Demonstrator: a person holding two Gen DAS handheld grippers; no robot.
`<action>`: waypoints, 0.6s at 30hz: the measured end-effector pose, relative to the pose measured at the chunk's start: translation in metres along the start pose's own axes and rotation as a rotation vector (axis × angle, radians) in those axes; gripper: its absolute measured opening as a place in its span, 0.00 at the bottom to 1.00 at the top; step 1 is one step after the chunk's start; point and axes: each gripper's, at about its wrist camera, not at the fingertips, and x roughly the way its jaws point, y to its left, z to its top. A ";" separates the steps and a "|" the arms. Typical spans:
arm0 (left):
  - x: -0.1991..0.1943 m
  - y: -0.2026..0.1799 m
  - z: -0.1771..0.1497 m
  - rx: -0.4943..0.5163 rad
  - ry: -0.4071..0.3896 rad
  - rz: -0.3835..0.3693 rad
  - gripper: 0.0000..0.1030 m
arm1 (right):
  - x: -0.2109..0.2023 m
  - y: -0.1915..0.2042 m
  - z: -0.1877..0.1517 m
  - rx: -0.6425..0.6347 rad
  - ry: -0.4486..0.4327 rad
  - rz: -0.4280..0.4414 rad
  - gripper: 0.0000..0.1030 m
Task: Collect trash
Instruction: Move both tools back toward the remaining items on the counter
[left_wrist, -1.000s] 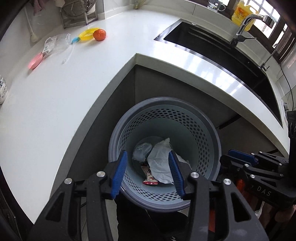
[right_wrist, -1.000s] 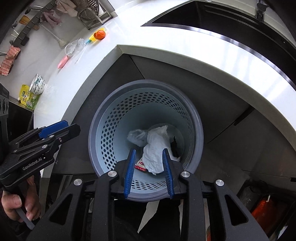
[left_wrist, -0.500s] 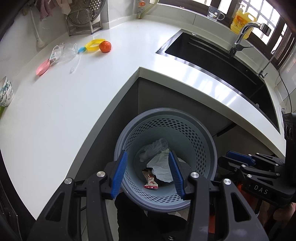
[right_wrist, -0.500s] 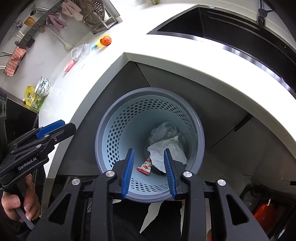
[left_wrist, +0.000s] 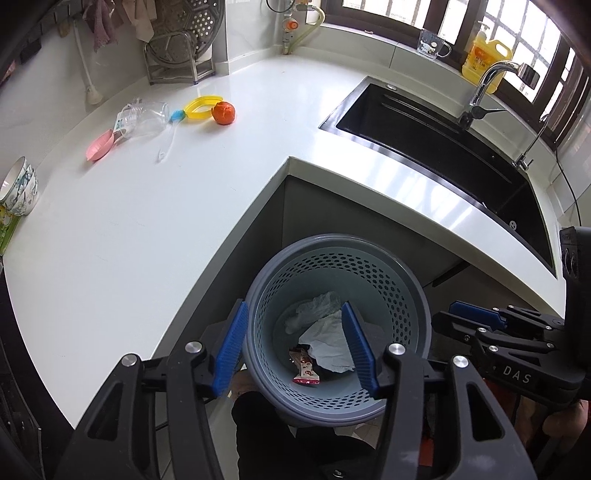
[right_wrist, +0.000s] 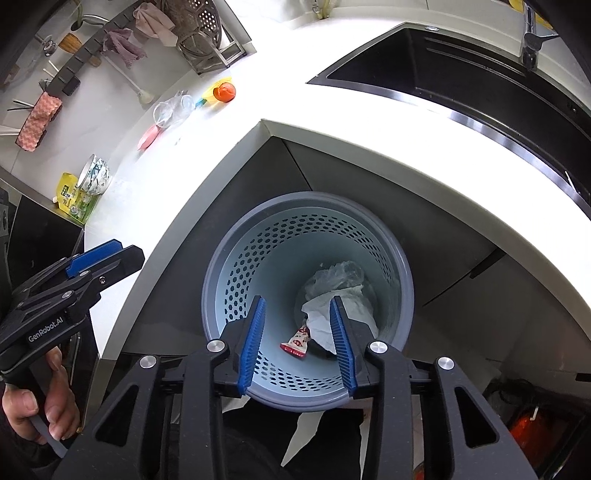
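A grey perforated trash bin (left_wrist: 413, 291) stands on the floor in the inner corner of the white counter (left_wrist: 147, 221); it also shows in the right wrist view (right_wrist: 229, 273). Inside lie a crumpled white tissue (left_wrist: 328, 341), a clear plastic bag (left_wrist: 314, 308) and a red-and-white wrapper (left_wrist: 304, 369). My left gripper (left_wrist: 295, 349) is open and empty above the bin's near rim. My right gripper (right_wrist: 297, 341) is open and empty, also above the bin. On the counter lie a clear plastic bottle (left_wrist: 144, 118), an orange (left_wrist: 223, 112) and a yellow ring (left_wrist: 201, 107).
A pink spoon (left_wrist: 98, 147) and a patterned bowl (left_wrist: 18, 184) sit at the counter's left. A black sink (left_wrist: 443, 147) with a tap (left_wrist: 487, 85) is at the right. A dish rack (left_wrist: 181, 55) stands at the back wall.
Both grippers have risen and pulled back from the bin, so more counter shows. The trash in the bin lies still.
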 end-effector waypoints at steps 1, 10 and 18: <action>-0.001 0.001 0.000 -0.003 -0.002 0.000 0.51 | 0.000 0.001 0.000 -0.002 0.000 0.000 0.35; -0.019 0.020 0.000 -0.031 -0.033 0.024 0.56 | -0.002 0.018 0.014 -0.041 -0.014 0.028 0.39; -0.050 0.056 -0.004 -0.105 -0.064 0.093 0.61 | 0.007 0.048 0.041 -0.118 -0.007 0.050 0.44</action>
